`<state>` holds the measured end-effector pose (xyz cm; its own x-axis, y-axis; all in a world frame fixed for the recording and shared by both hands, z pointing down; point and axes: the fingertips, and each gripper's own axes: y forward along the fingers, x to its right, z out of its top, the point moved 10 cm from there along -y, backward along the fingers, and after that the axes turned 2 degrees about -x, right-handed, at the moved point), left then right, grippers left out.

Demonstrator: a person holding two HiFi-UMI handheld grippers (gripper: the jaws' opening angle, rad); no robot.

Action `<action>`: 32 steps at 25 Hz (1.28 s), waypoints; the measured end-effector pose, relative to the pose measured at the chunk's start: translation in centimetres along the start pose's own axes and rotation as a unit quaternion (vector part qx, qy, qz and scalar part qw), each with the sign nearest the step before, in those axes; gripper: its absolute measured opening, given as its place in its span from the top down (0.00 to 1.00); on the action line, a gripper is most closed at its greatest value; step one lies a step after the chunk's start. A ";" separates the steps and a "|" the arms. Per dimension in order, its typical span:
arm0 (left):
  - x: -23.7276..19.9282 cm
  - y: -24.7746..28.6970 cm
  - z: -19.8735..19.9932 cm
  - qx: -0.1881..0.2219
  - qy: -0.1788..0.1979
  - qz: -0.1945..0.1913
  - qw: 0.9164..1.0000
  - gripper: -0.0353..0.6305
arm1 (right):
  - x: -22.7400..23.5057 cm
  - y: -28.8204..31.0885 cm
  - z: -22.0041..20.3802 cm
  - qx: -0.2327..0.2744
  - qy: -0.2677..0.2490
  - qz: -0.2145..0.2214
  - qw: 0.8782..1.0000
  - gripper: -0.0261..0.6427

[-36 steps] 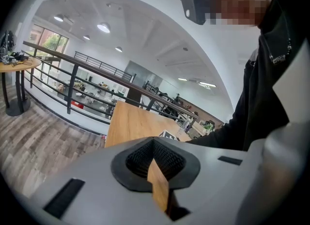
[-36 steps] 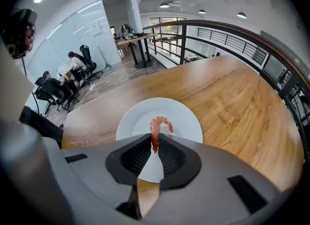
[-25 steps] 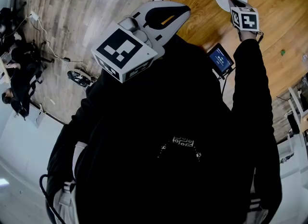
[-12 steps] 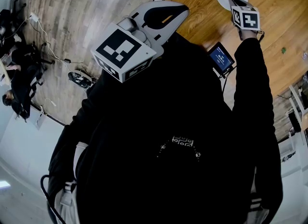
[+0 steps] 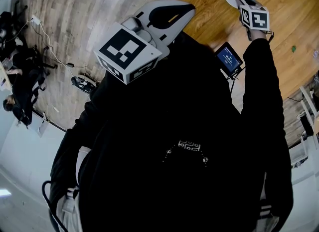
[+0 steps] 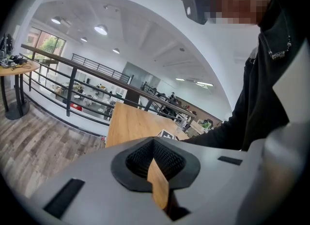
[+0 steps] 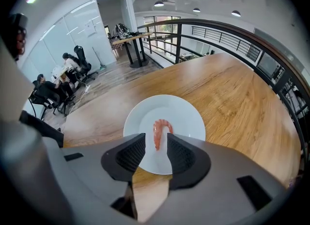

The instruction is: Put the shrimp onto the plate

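Count: one plate (image 7: 186,113), one shrimp (image 7: 160,131), two grippers, one wooden table (image 7: 237,98) and one small lit screen (image 5: 228,59). The white plate is sitting on the table, and the single pink shrimp is lying curled near the middle of the plate, resting on its surface. The right gripper (image 7: 156,144) is pointing steeply down over the near side of the plate. Its jaws are standing apart and have just been opening. The near end of the shrimp is showing in the gap between the two dark pads, but neither pad is pressing on it, so this claw is gripping nothing. In the head view the right gripper's marker cube is covering the near edge of the plate. The left gripper (image 6: 154,144) is hanging well apart from the plate, off the side of the table. Its jaws are sitting together at the tips, with nothing between them. The screen is standing at the table's edge, nearer the person than the plate is.
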<state>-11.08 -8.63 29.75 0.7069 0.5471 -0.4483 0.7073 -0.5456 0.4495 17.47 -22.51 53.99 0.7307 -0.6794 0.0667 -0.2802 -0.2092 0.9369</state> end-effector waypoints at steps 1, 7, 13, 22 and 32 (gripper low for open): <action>0.1 -0.1 0.1 0.001 0.004 -0.002 1.000 0.95 | 0.0 -0.2 -0.1 0.003 0.003 -0.001 1.000 0.76; 1.1 -0.8 0.5 0.006 0.024 -0.018 1.000 0.95 | 0.1 -0.8 -1.6 0.026 0.037 0.008 0.999 0.72; 1.7 -0.5 1.3 0.001 0.049 -0.030 0.998 0.95 | 0.8 -1.9 -3.5 0.048 0.095 0.032 0.994 0.70; 1.9 0.5 2.8 -0.003 0.086 -0.070 0.994 0.95 | 0.1 -5.7 -4.4 0.113 0.113 0.050 0.986 0.79; 2.8 1.8 5.2 0.012 0.128 -0.129 0.983 0.95 | -2.9 -14.4 -6.9 0.211 0.139 0.034 0.967 0.92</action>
<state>-7.83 -11.45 25.29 0.4820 0.8094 -0.3354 0.8653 -0.3798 0.3270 23.64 -12.69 42.67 0.8247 -0.4983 0.2676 -0.5190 -0.4786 0.7082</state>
